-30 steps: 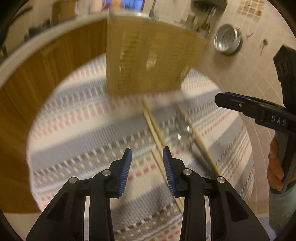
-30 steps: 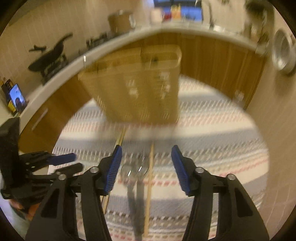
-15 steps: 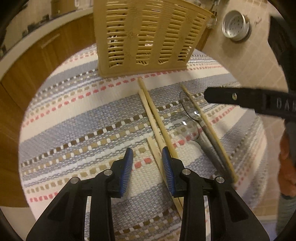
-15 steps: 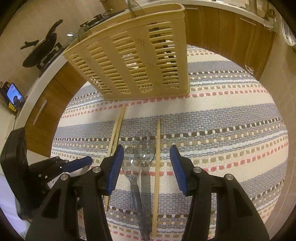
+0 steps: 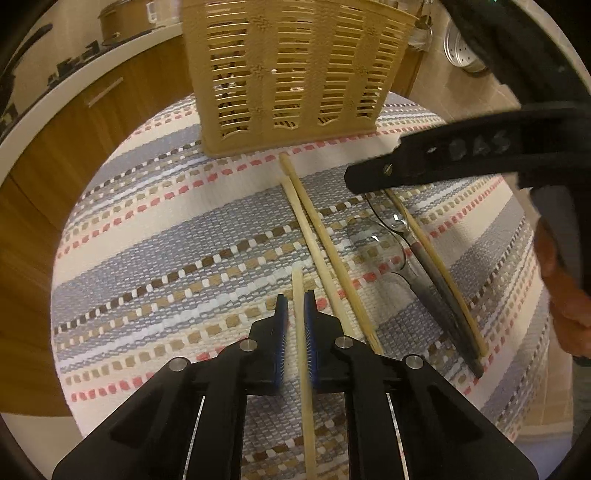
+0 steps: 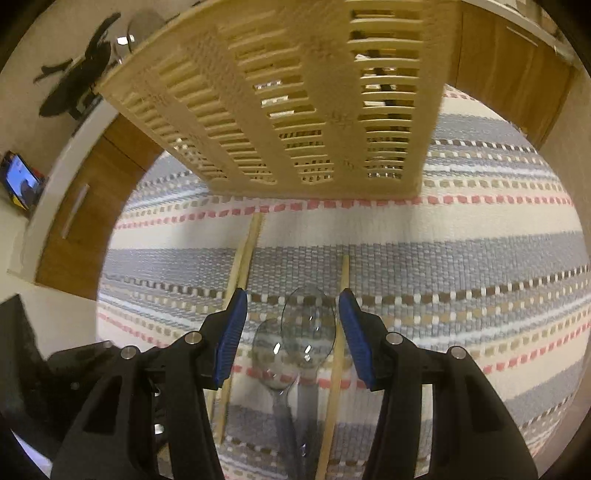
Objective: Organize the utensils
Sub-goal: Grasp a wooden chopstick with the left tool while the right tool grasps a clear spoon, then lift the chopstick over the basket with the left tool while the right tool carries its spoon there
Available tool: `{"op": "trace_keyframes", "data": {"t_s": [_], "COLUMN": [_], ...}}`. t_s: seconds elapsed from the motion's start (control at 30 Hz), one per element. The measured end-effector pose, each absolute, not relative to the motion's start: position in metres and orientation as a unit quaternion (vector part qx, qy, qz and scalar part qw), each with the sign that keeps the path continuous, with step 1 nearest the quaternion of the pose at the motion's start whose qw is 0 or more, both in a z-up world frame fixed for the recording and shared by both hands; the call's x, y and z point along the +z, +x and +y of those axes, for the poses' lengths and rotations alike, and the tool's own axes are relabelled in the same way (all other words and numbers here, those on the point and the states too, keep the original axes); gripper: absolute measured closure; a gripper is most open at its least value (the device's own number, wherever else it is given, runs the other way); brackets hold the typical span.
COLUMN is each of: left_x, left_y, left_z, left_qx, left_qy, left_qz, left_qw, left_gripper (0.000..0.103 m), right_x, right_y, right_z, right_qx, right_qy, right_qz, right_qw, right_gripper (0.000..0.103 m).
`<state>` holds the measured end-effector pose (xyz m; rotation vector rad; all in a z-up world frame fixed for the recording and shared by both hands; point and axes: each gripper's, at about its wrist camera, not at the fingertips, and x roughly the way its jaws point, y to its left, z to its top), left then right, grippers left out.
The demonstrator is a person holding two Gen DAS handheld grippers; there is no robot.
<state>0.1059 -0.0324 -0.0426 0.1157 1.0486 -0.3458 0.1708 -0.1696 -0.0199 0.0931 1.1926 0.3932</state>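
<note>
A tan slotted utensil basket [image 5: 291,74] stands at the far side of a striped woven mat [image 5: 166,236]; it also shows in the right wrist view [image 6: 295,99]. My left gripper [image 5: 294,314] has its jaws nearly closed around one wooden chopstick [image 5: 301,332] lying on the mat. Two more chopsticks [image 5: 317,236] lie just right of it. My right gripper [image 6: 291,317] is open, low over two clear plastic spoons [image 6: 306,325] and a further chopstick [image 6: 338,354]. The spoons also show in the left wrist view [image 5: 384,243].
Wooden cabinet fronts [image 5: 74,122] with a white counter curve behind the mat. A pot and stove items [image 5: 118,22] sit on the counter. A round metal strainer [image 5: 461,51] hangs on the tiled wall. A small lit screen [image 6: 22,181] sits at the left.
Both grippers moved forward and down toward the mat. My left jaws narrowed around one chopstick. My right gripper now straddles the spoons, closer to the basket.
</note>
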Motion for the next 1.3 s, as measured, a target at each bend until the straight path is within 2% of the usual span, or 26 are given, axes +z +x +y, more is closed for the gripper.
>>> {"op": "trace_keyframes", "data": {"t_s": [0.13, 0.23, 0.47, 0.67, 0.8, 0.97, 1.03, 1.1, 1.2, 1.3], "left_x": [-0.040, -0.042, -0.038, -0.039, -0.042, -0.039, -0.040, -0.043, -0.044, -0.043], "left_y": [0.108, 0.111, 0.117, 0.122, 0.117, 0.117, 0.118, 0.121, 0.122, 0.123], "left_z": [-0.022, -0.010, 0.018, 0.031, 0.007, -0.035, -0.050, -0.059, -0.066, -0.062], "left_qx": [-0.144, -0.143, -0.164, -0.208, -0.204, -0.176, -0.170, -0.158, -0.140, -0.143], "left_qy": [0.060, 0.048, 0.002, -0.043, -0.013, 0.071, 0.097, 0.119, 0.136, 0.112], "left_qz": [0.495, 0.500, 0.509, 0.524, 0.528, 0.538, 0.543, 0.545, 0.542, 0.538], "left_qw": [0.855, 0.853, 0.845, 0.825, 0.824, 0.822, 0.817, 0.815, 0.818, 0.823], "left_gripper": [0.103, 0.103, 0.103, 0.097, 0.091, 0.091, 0.088, 0.089, 0.098, 0.099], "right_x": [-0.024, -0.026, -0.028, -0.033, -0.034, -0.034, -0.033, -0.032, -0.033, -0.032], "right_y": [0.171, 0.170, 0.172, 0.163, 0.155, 0.152, 0.151, 0.152, 0.153, 0.157], "right_z": [-0.162, -0.161, -0.157, -0.150, -0.150, -0.161, -0.166, -0.168, -0.172, -0.166], "right_qx": [0.181, 0.187, 0.189, 0.182, 0.175, 0.171, 0.171, 0.178, 0.178, 0.172], "right_qy": [0.014, 0.013, 0.004, -0.020, -0.037, -0.037, -0.036, -0.028, -0.028, -0.036], "right_qz": [0.557, 0.562, 0.568, 0.575, 0.576, 0.586, 0.590, 0.594, 0.598, 0.599], "right_qw": [0.810, 0.806, 0.801, 0.798, 0.797, 0.791, 0.789, 0.784, 0.781, 0.781], "right_gripper": [0.057, 0.065, 0.065, 0.066, 0.069, 0.072, 0.072, 0.072, 0.072, 0.072]}}
